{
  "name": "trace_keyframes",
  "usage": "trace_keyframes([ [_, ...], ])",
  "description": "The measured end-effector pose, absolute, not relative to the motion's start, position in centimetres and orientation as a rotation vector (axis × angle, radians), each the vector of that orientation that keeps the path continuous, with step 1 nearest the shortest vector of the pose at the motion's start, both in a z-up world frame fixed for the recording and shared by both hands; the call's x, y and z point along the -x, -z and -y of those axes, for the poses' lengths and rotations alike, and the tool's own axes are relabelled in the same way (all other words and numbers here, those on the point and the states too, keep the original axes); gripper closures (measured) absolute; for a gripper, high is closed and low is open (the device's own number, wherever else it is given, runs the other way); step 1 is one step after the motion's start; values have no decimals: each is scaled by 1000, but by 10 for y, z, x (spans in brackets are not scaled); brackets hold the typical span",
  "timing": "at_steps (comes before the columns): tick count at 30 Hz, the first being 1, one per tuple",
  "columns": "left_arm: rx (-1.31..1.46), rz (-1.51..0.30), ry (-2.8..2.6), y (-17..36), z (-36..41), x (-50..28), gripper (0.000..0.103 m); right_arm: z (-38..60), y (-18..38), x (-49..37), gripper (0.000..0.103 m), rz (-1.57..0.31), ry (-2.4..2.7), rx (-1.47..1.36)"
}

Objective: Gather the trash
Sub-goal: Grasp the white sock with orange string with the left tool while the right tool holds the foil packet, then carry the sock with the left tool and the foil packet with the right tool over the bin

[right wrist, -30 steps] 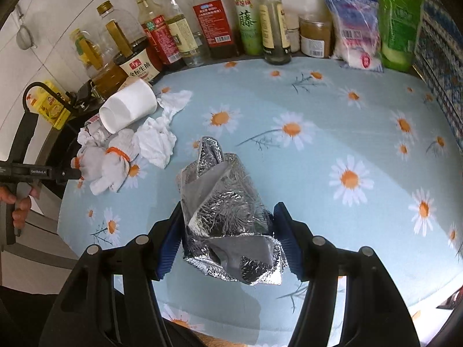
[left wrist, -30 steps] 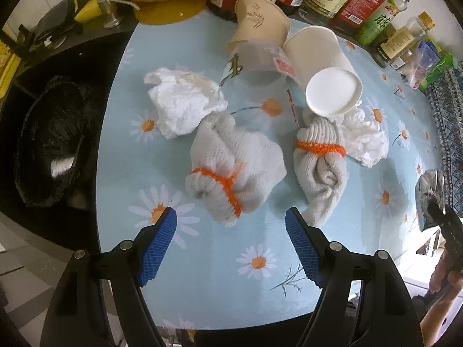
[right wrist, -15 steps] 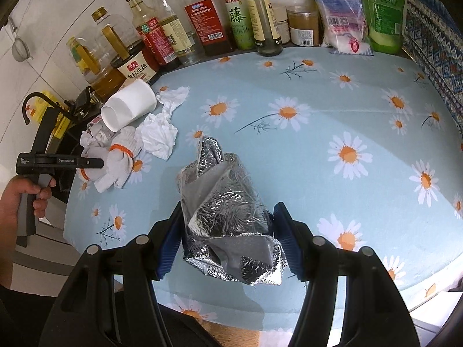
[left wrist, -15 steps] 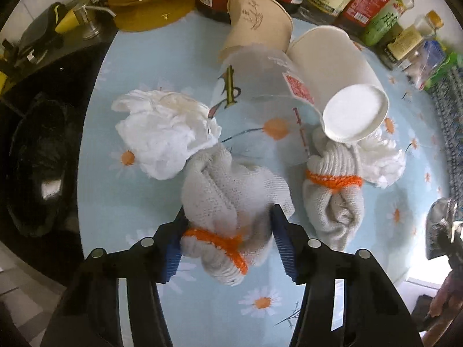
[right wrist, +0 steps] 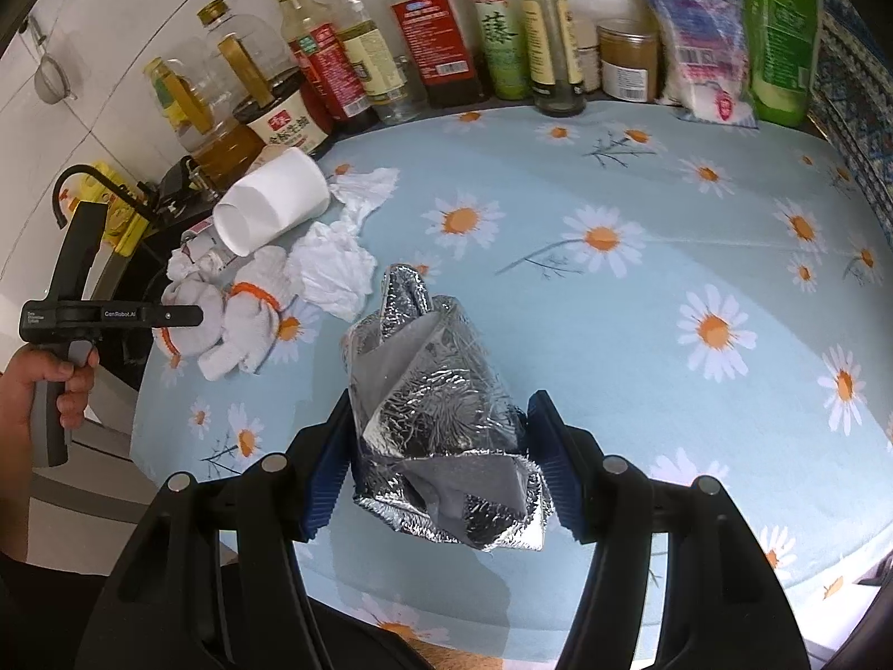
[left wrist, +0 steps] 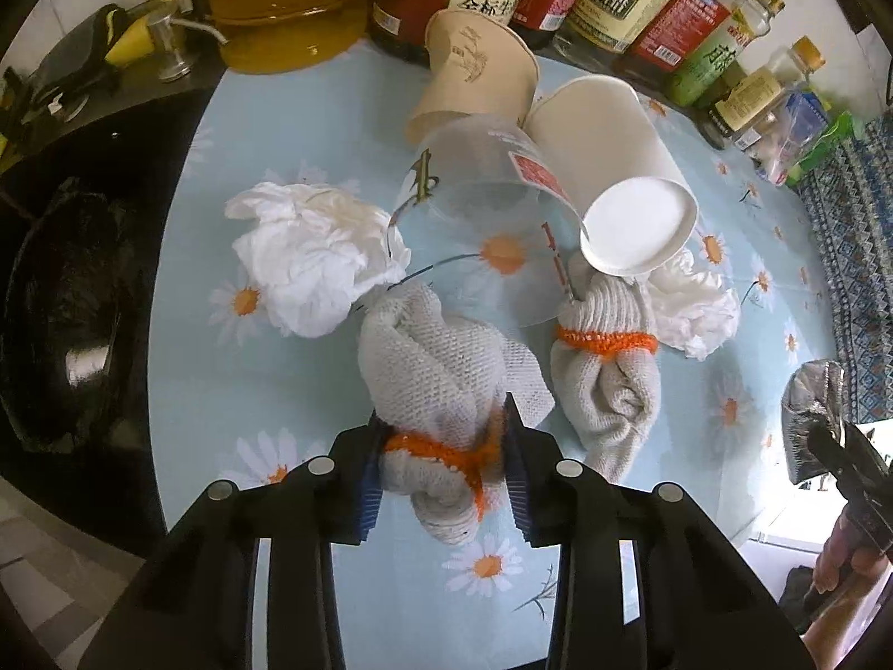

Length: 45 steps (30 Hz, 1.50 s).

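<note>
A grey knitted glove [left wrist: 435,368] with an orange cuff lies bunched on the daisy tablecloth. My left gripper [left wrist: 441,469] has its jaws closing on the cuff end, and both pads press the glove. A second glove [left wrist: 608,385] lies just right of it. Behind them are a crumpled tissue [left wrist: 318,257], a clear plastic cup [left wrist: 480,212], a white paper cup [left wrist: 614,167] and a brown paper cup [left wrist: 474,72], all tipped over. My right gripper [right wrist: 438,469] is shut on a crumpled silver foil bag [right wrist: 435,391], held above the cloth.
Sauce and oil bottles [right wrist: 390,56] line the back edge, with food packets [right wrist: 720,50] at the right. A black bin bag [left wrist: 61,324] sits beyond the table's left edge. Another tissue [left wrist: 692,307] lies right of the second glove. A hand [right wrist: 50,385] holds the left tool.
My left gripper came down over the near glove and its jaws narrowed from wide open to pressing its cuff. The right gripper kept the foil bag in the same place.
</note>
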State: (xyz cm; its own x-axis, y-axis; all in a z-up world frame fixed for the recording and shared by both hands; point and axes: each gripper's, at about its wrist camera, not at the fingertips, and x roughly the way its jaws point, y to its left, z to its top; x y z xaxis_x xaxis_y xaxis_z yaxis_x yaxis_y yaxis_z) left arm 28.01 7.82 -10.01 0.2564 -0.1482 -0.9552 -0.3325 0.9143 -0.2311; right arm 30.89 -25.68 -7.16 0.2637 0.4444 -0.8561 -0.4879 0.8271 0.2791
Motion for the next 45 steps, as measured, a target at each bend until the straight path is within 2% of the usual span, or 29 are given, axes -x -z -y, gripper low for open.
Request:
trace_keyframes([
  [21, 553, -1230, -189, 72, -132, -205, 68, 131, 61, -298, 42, -1129, -868, 147],
  [45, 620, -1136, -205, 60, -303, -132, 68, -98, 47, -225, 41, -1108, -1003, 308],
])
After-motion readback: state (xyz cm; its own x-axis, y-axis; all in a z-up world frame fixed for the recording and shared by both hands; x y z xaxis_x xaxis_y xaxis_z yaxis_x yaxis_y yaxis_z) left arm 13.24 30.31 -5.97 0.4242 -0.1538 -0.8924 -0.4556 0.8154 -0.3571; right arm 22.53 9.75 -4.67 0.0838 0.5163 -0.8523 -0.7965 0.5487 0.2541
